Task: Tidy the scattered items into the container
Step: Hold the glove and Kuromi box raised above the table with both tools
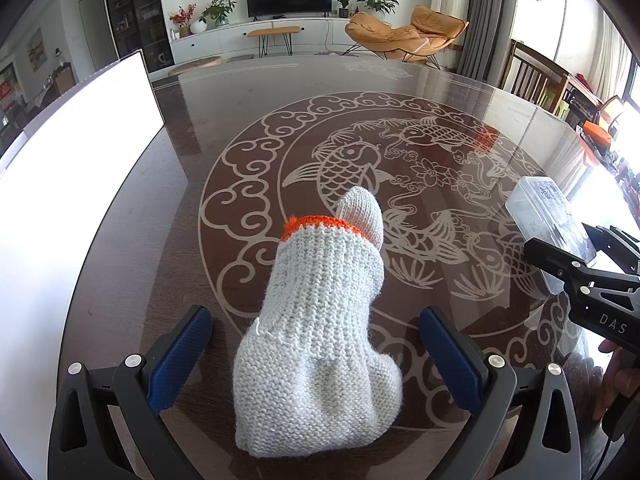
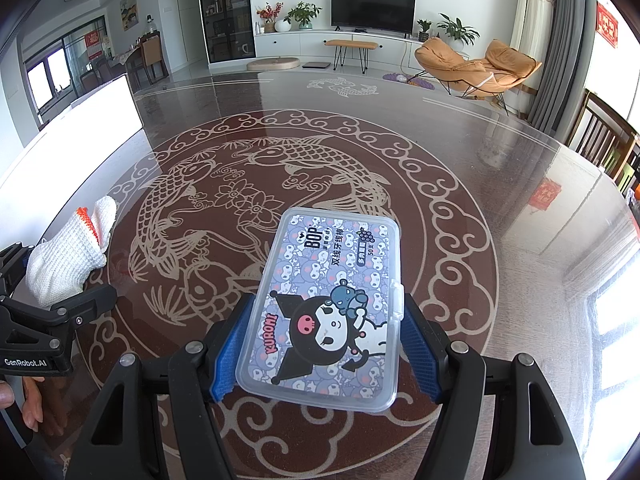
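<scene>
A white knitted glove [image 1: 320, 340] with an orange cuff band lies on the table between the blue pads of my left gripper [image 1: 314, 312]. Those pads stand wide apart and clear of the wool on both sides, so the gripper is open. My right gripper [image 2: 328, 300] is shut on a clear plastic box [image 2: 324, 300] with a cartoon label, its pads against the two long sides. The same box [image 1: 548, 224] shows at the right of the left wrist view, and the glove [image 2: 64, 264] at the left of the right wrist view. A bright white container [image 1: 80, 168], washed out by light, stands at the left.
The dark glass-topped table [image 1: 248, 120] carries an etched fish pattern. The white container [image 2: 96, 120] edges its far left side. Wooden chairs [image 2: 608, 140] stand past the right rim. A person's hand [image 2: 32, 404] holds the left gripper's handle.
</scene>
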Tool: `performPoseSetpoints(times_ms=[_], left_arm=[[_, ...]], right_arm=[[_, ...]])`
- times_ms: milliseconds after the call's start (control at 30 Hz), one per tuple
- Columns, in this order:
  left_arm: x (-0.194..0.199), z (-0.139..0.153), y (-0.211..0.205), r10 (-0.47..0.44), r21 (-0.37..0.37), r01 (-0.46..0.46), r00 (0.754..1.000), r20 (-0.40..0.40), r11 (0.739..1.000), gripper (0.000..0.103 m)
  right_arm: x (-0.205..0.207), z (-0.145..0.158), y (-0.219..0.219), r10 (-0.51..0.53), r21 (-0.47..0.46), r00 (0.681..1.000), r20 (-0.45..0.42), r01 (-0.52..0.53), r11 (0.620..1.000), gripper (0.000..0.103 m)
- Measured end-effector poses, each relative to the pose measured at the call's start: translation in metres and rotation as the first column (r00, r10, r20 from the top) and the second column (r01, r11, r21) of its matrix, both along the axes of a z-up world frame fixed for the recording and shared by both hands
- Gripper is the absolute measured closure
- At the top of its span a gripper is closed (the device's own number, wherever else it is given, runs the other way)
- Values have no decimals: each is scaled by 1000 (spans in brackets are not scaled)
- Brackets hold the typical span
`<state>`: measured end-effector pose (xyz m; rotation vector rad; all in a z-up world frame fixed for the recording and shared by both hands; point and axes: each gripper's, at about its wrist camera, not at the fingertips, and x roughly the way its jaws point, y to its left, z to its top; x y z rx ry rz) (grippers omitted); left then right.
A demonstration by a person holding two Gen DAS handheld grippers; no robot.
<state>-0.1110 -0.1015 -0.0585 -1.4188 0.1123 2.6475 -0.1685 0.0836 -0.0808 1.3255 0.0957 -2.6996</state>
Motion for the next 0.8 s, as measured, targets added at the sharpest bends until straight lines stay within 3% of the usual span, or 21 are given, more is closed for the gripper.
performPoseSetpoints(times_ms=[33, 67, 100, 133, 200, 533, 800], left_arm=[[0, 3, -1, 9, 3, -9, 1000, -18, 1000, 17], [0, 7, -3, 22, 7, -22, 999, -43, 1000, 49], [0, 9, -6, 38, 17, -37, 998, -44, 999, 59], [-1, 10, -10, 46, 46, -45, 998, -33, 998, 62], [2, 15, -17, 67, 94, -65, 998, -18, 993, 63], [36, 59, -25, 88, 54, -82, 989, -122, 995, 63], [47, 55, -23, 75, 40, -71, 991, -109, 997, 63]], right_arm=[[0, 0, 0, -2, 7, 1000, -2, 2, 1000, 35], [0, 1, -1, 2, 12, 1000, -5, -2, 1000, 38], [2, 1, -3, 13, 16, 1000, -10, -13, 1000, 40], [5, 3, -5, 24, 18, 999, -27, -24, 1000, 41], [13, 10, -4, 36, -1, 997, -75, -36, 999, 42], [56, 31, 10, -9, -135, 997, -81, -2, 991, 42], [70, 31, 9, -20, -168, 999, -46, 12, 986, 42]])
